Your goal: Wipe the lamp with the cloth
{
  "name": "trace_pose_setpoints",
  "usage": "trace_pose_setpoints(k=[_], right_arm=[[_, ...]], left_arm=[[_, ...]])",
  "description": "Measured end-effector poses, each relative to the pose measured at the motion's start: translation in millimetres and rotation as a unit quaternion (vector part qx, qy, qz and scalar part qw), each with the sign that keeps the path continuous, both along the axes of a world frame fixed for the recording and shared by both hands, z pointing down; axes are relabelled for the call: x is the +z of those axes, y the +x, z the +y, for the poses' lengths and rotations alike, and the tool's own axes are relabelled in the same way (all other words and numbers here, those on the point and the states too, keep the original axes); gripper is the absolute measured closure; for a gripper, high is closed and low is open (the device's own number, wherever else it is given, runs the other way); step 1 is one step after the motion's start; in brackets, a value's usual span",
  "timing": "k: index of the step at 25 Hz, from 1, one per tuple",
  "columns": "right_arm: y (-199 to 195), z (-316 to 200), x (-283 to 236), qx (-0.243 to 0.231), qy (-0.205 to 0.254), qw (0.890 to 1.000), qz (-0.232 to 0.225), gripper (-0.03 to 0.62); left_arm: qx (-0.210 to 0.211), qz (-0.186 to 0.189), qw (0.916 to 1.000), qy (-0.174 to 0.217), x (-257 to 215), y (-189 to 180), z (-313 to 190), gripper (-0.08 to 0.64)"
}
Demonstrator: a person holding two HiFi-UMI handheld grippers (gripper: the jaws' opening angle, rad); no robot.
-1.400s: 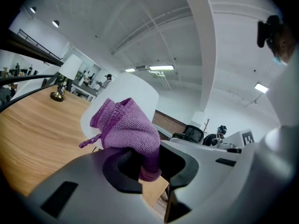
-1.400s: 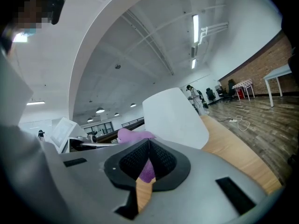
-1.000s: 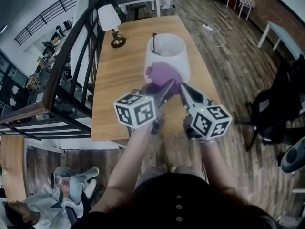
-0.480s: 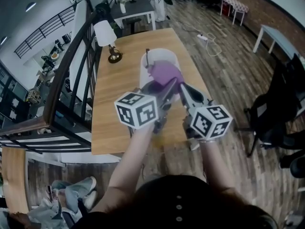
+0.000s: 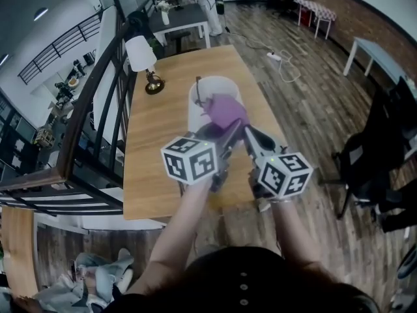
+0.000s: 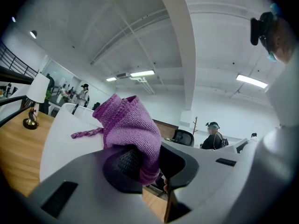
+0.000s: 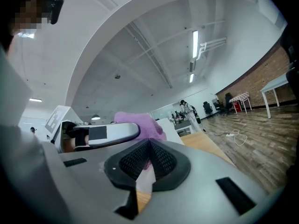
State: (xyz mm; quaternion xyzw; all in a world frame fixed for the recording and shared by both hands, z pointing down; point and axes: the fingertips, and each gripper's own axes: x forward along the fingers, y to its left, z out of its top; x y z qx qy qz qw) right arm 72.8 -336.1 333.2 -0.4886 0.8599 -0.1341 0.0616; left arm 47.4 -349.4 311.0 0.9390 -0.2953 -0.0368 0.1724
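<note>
The purple cloth (image 6: 133, 125) is soft and fuzzy, the white lamp (image 5: 199, 106) is smooth and dull, the table (image 5: 156, 142) is smooth wood, and the right gripper (image 7: 149, 146) is dull grey plastic

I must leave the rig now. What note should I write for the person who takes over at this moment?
Left tongs: shut on the purple cloth.
Right tongs: shut, nothing clearly gripped, close beside the cloth.
Lamp: white, on the wooden table; the cloth lies against its shade.
Done: cloth gripped and brought to the lamp.
Left: wipe the shade; how much is already wiped cannot be told.
</note>
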Motion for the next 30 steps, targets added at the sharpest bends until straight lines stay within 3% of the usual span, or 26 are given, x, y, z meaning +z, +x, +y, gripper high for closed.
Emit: trace_pose_setpoints(k=[30], right_arm=[[-7.7,11.0,52.0,-0.005,-0.063,0.998,0.006,0.58]], left_arm=[[-0.007,0.002,0.9959,-0.09,76.3,-5.9,6.0,0.479]])
